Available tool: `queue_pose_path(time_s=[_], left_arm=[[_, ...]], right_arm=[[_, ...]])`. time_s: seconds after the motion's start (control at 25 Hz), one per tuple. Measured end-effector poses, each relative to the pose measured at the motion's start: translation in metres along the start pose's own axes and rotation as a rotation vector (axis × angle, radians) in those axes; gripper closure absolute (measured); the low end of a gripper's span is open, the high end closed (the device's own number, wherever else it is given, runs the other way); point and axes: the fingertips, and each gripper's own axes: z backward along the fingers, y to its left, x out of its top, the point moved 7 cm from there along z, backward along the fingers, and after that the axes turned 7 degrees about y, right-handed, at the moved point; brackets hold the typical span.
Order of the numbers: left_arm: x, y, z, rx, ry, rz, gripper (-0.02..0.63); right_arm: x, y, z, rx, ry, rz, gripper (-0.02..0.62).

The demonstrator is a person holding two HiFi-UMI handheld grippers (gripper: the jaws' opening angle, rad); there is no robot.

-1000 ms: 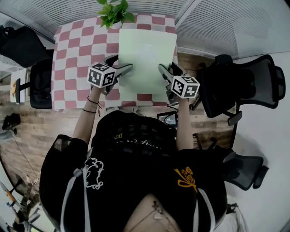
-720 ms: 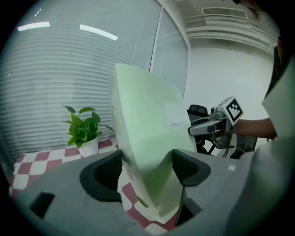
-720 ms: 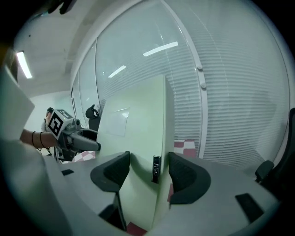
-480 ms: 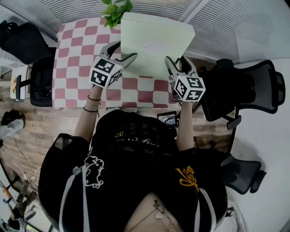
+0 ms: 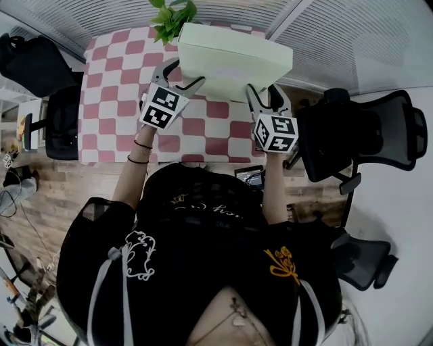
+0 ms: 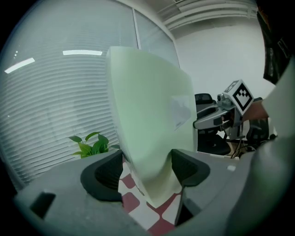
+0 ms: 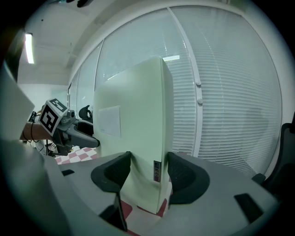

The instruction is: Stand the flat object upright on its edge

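A pale green flat box (image 5: 230, 57) is tipped up over the red-and-white checked table (image 5: 108, 88), with its broad face toward me and its lower edge near the cloth. My left gripper (image 5: 181, 76) is shut on the box's left edge. Its jaws have just been closing with the box between them. In the left gripper view both pads press the box (image 6: 147, 120) at my left gripper (image 6: 146, 168). My right gripper (image 5: 262, 94) is shut on the right edge. In the right gripper view its pads clamp the box (image 7: 138, 124) at my right gripper (image 7: 147, 173).
A potted green plant (image 5: 170, 17) stands at the table's far edge, just left of the box. Window blinds run behind the table. A black office chair (image 5: 365, 132) stands to the right and another dark chair (image 5: 61, 121) to the left.
The box has gone from lying flat on the table to tipped up, its far edge raised. Both grippers have risen and rolled with it.
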Motion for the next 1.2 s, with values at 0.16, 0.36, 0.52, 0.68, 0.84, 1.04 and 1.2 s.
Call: queue_pose_path(time_s=[0.16, 0.36, 0.52, 0.68, 0.84, 1.04, 1.2], left_arm=[[-0.009, -0.004, -0.007, 0.033, 0.003, -0.002, 0.264], [-0.022, -0.006, -0.018, 0.06, 0.046, -0.02, 0.264], [-0.024, -0.006, -0.023, 0.055, 0.055, -0.019, 0.264], [-0.025, -0.007, -0.027, 0.049, 0.05, -0.03, 0.264], [-0.026, -0.006, -0.027, 0.037, 0.033, -0.037, 0.264], [-0.027, -0.005, -0.027, 0.007, 0.014, -0.059, 0.264], [-0.026, -0.004, -0.027, 0.004, 0.018, -0.076, 0.262]], right_arm=[[-0.006, 0.002, -0.002, -0.027, -0.003, 0.032, 0.342], [-0.014, 0.003, -0.006, -0.047, 0.016, 0.054, 0.348], [-0.019, 0.002, -0.008, -0.05, 0.027, 0.029, 0.35], [-0.023, -0.001, -0.009, -0.053, 0.02, 0.01, 0.35], [-0.025, -0.001, -0.009, -0.059, 0.004, 0.007, 0.35], [-0.025, -0.001, -0.009, -0.055, -0.002, 0.011, 0.348], [-0.025, -0.001, -0.008, -0.054, -0.005, 0.01, 0.348]])
